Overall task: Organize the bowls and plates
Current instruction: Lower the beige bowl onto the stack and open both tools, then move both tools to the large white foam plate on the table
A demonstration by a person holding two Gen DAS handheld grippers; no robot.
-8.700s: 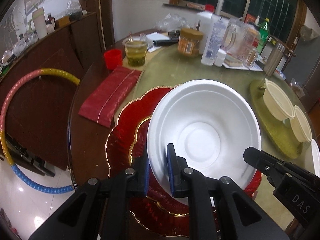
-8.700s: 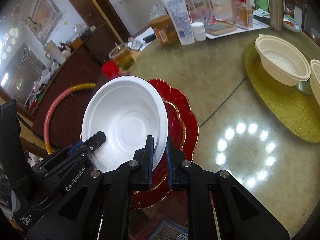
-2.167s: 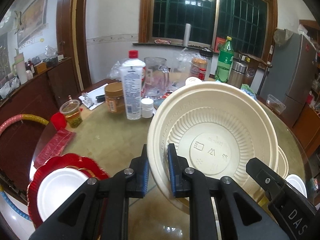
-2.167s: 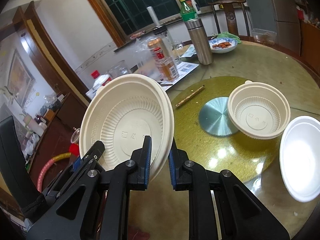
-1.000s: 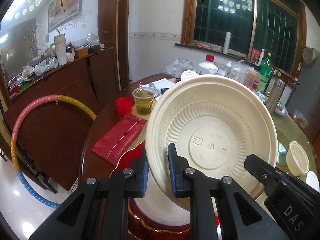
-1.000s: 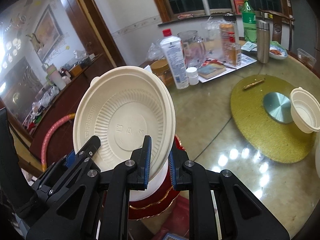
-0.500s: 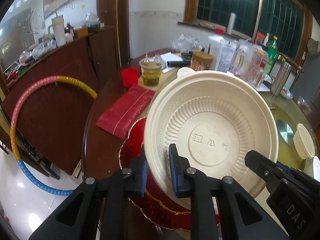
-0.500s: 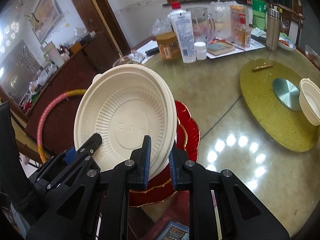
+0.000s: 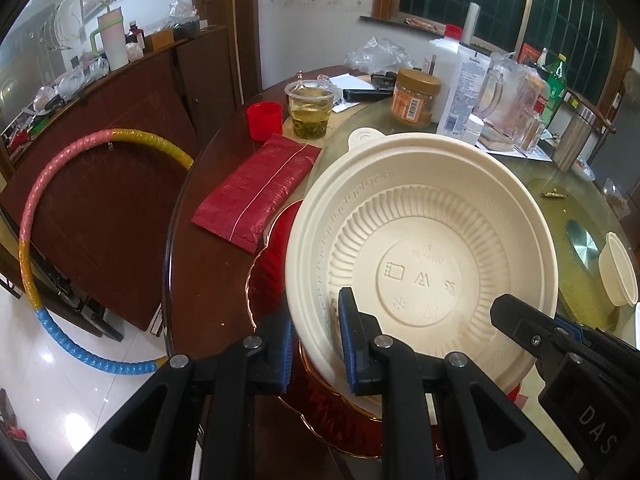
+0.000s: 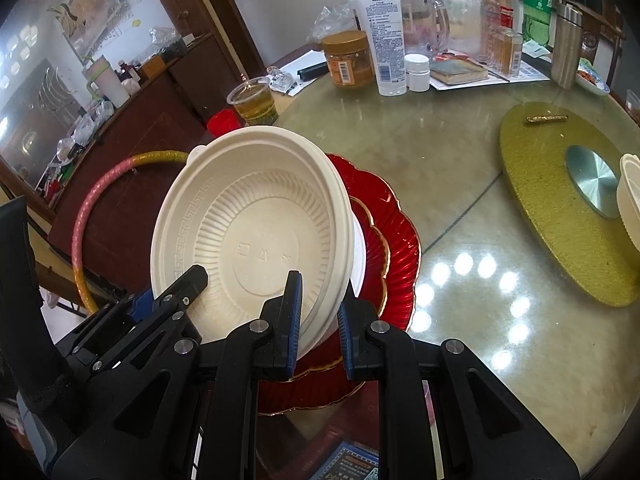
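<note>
Both tools are on the big cream bowl [image 9: 424,248] at once: the left tool [image 9: 314,344] is clamped on its near-left rim, one pad outside and one inside, and the right tool [image 10: 318,320] is pinching the near-right rim the same way. The bowl is tilted, its far edge higher, right over the stack at the near-left edge of the table [image 10: 440,152].

That stack is taking shape. At the bottom, the red scalloped plate [image 10: 396,232] with a gold edge; nested on it a smaller red plate [image 10: 374,240]; on top, a white bowl [image 10: 359,256], of which just a sliver of rim peeks out under the cream one. Whether the cream bowl already touches it, I cannot tell.

So the plates and one bowl look sorted, and this bowl looks like it's going in on top. It isn't seated or let go yet.

What's left? Over on the far right, a small cream bowl [image 9: 618,268] waits on the gold turntable [image 10: 560,216], well apart from the stack. To my eye, that one has yet to be collected.
</note>
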